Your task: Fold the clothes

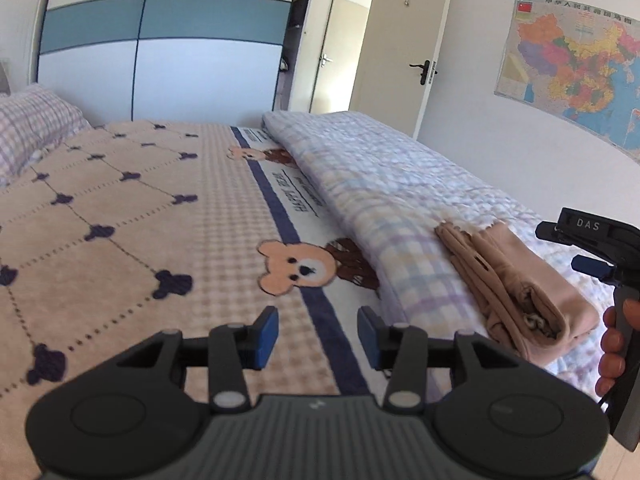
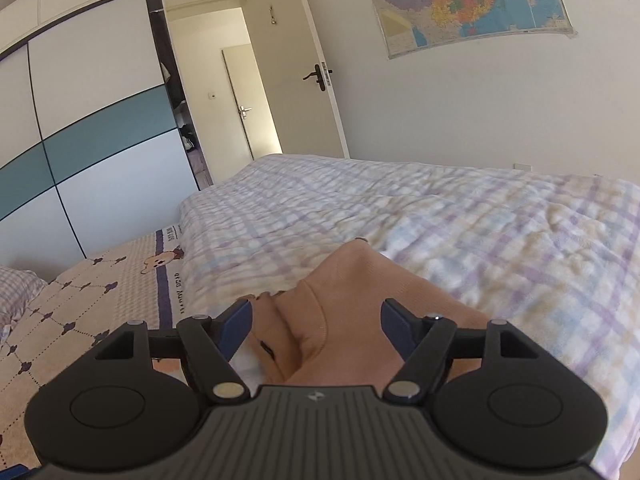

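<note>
At nine o'clock in the left wrist view we see a checked pillow (image 1: 32, 128) beside the bear-print blanket (image 1: 132, 216). Our left gripper (image 1: 317, 338) hangs over that blanket, jaws apart, nothing between them. Toward three o'clock the folded peach garment (image 1: 520, 280) lies on the plaid quilt (image 1: 380, 184), and our right hand (image 1: 614, 350) holds the other tool's handle. In the right wrist view our right gripper (image 2: 316, 326) stands wide open above the garment (image 2: 352, 300), pads clear of the cloth. A map (image 2: 464, 0) hangs at one o'clock.
</note>
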Motion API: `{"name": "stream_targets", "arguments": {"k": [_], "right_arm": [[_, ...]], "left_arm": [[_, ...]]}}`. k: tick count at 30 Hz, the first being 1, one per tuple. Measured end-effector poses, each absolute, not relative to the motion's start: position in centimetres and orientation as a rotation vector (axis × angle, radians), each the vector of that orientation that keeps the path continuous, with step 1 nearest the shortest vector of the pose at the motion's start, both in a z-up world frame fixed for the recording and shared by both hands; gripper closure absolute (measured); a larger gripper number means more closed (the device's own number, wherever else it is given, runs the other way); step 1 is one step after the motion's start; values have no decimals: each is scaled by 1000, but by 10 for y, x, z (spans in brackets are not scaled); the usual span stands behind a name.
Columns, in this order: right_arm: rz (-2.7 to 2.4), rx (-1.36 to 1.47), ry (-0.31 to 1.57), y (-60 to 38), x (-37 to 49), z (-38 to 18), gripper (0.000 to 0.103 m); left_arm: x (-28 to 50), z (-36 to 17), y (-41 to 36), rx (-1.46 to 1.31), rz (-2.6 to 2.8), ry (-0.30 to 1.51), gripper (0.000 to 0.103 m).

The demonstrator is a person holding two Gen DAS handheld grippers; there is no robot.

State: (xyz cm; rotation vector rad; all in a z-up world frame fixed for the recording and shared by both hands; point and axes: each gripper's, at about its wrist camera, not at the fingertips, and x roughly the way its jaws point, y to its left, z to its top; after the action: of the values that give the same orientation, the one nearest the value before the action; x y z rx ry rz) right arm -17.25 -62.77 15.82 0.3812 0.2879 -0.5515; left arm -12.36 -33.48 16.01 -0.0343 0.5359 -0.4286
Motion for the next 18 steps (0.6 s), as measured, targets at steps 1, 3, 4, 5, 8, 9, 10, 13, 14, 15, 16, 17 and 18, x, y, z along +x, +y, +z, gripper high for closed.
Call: {"name": "stream_targets", "arguments": {"k": [1, 3, 4, 5, 8, 9, 10, 13, 14, 15, 16, 17, 18], "right_arm": [[-539, 385, 288, -622, -169, 160, 27], [-502, 377, 300, -606, -159, 162, 26], [-482, 362, 311, -596, -153, 162, 26], [-463, 339, 325, -585, -145, 161, 26], [-423, 272, 386, -553, -120, 154, 26], [-403, 257, 414, -541, -110, 149, 26], [-374, 252, 441, -529, -101, 144, 26], [-253, 255, 524, -488, -73, 128, 26], [-204, 250, 553, -470, -65, 122, 26], [-151, 234, 580, -449, -58, 117, 26], [-101, 215, 603, -430, -51, 111, 26], [-60, 203, 625, -409, -45, 106, 26], [-28, 198, 646, -388, -39, 101, 26]], "left_arm": [[-126, 166, -327, -24, -415, 522, 56], [-127, 176, -311, -8, -395, 505, 55], [-127, 180, -304, -1, -388, 503, 54], [-126, 182, -295, 6, -379, 500, 54], [-119, 185, -266, 23, -335, 488, 51], [-116, 185, -255, 28, -317, 483, 49], [-111, 182, -244, 27, -298, 486, 47], [-92, 164, -211, 24, -243, 516, 46], [-84, 154, -200, 35, -222, 532, 46], [-75, 143, -189, 49, -199, 550, 46], [-66, 132, -178, 63, -177, 567, 46], [-57, 120, -168, 76, -152, 587, 46], [-48, 109, -157, 89, -127, 607, 46]]}}
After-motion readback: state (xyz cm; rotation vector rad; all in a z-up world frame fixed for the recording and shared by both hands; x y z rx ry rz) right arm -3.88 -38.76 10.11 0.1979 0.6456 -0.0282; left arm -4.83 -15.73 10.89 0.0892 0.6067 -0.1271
